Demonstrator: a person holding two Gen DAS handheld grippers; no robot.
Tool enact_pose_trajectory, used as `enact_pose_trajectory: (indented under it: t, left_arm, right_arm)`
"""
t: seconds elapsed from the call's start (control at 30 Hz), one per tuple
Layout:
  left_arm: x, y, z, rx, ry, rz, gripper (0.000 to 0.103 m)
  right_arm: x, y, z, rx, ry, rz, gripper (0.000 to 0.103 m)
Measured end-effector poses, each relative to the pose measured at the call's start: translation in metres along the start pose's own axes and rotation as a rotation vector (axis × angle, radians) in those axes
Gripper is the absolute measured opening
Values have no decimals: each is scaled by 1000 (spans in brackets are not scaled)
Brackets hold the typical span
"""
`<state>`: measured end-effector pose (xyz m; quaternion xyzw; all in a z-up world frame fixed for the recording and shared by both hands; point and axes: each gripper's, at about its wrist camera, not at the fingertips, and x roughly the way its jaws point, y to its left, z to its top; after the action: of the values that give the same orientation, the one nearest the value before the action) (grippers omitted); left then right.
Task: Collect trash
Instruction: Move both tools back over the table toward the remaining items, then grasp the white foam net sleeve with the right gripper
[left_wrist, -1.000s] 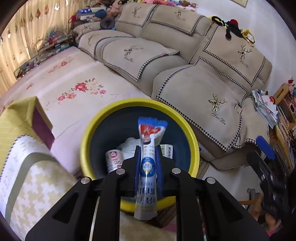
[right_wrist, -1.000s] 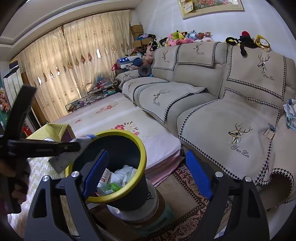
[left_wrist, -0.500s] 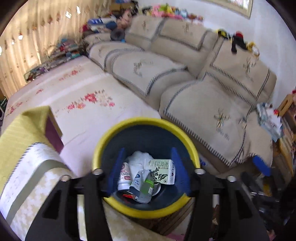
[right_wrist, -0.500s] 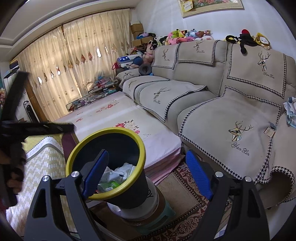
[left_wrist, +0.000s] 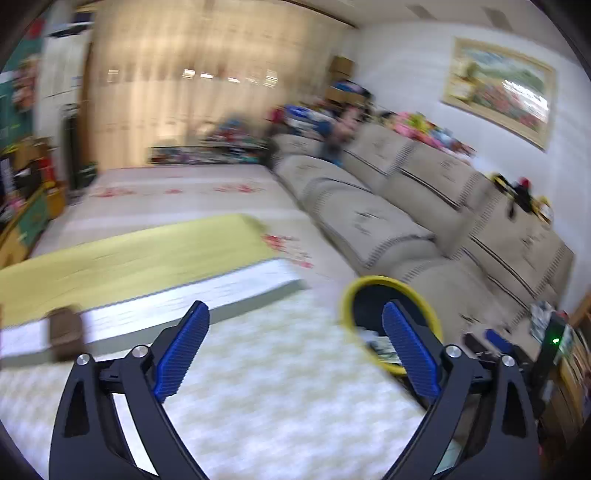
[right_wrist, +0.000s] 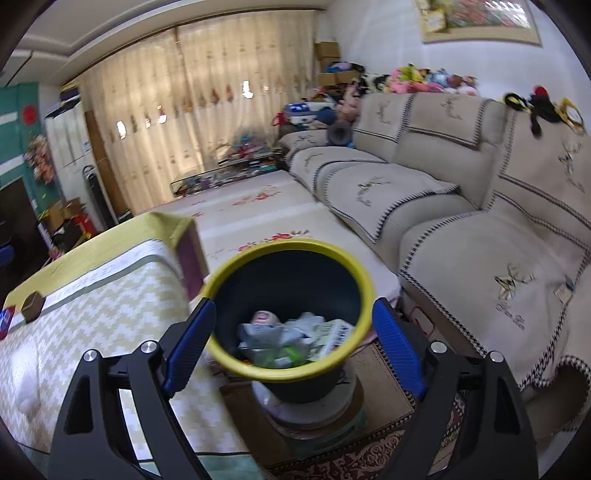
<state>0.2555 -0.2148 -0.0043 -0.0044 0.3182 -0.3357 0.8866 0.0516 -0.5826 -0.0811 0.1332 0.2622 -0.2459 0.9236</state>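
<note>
**A:** Where's the trash right now?

**B:** Most of it sits in the yellow-rimmed bin (right_wrist: 291, 310), which stands on the floor between the table with the chevron cloth (right_wrist: 110, 314) and the sofa (right_wrist: 480, 236). Inside I make out crumpled wrappers, a small pinkish-topped pot and a printed carton, all loosely piled. On the table's far edge there's a small brown box (right_wrist: 32, 305) and, just beside it, something red and blue cut off by the frame.

**A:** And the tongs?

**B:** The left gripper (left_wrist: 291, 354) is opening, its blue pads spread wide with nothing between them; it looks out over the table, with the bin off to its right. The right gripper (right_wrist: 291, 347) is also spread and empty, hanging above the bin's mouth.

**A:** How would that brown box handle?

**B:** My guess is it's light cardboard, stiff enough to hold shape but easy to crush. I'd take it across two opposite flat faces, squeezing gently. It's blurred in the left view, so I can't tell whether it's sealed or empty.

**A:** Any risks?

**B:** The cloth may be slick, so the box could skid away if one pad touches it first.
</note>
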Motion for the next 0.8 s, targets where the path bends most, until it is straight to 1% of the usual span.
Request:
enact_pose_trajectory:
  t: [0.13, 0.17, 0.2, 0.33, 0.5, 0.6, 0.7, 0.8]
  left_arm:
    - [-36, 62, -19, -59, -38, 111, 98]
    - [-49, 83, -25, -78, -55, 156, 98]
    - [-57, 98, -29, -90, -68, 184, 98]
    - [-89, 157, -51, -123, -125, 302, 98]
    - [-107, 217, -73, -174, -166, 385, 98]
    - [-111, 246, -85, -214, -178, 438, 98]
    - [-108, 260, -89, -255, -189, 443, 98]
    - [-110, 267, -93, -275, -197, 458, 98]
  right_arm:
    - [-1, 38, -1, -68, 6, 36, 83]
    - [-1, 47, -1, -84, 9, 46, 83]
    - [-1, 55, -2, -101, 14, 58, 83]
    - [0, 99, -8, -188, 50, 124, 83]
    - [1, 150, -16, -285, 98, 210, 83]
    - [-1, 182, -22, -330, 125, 284, 83]
    - [-4, 219, -34, -410, 175, 391, 83]
    - [-10, 260, -50, -503, 234, 539, 83]
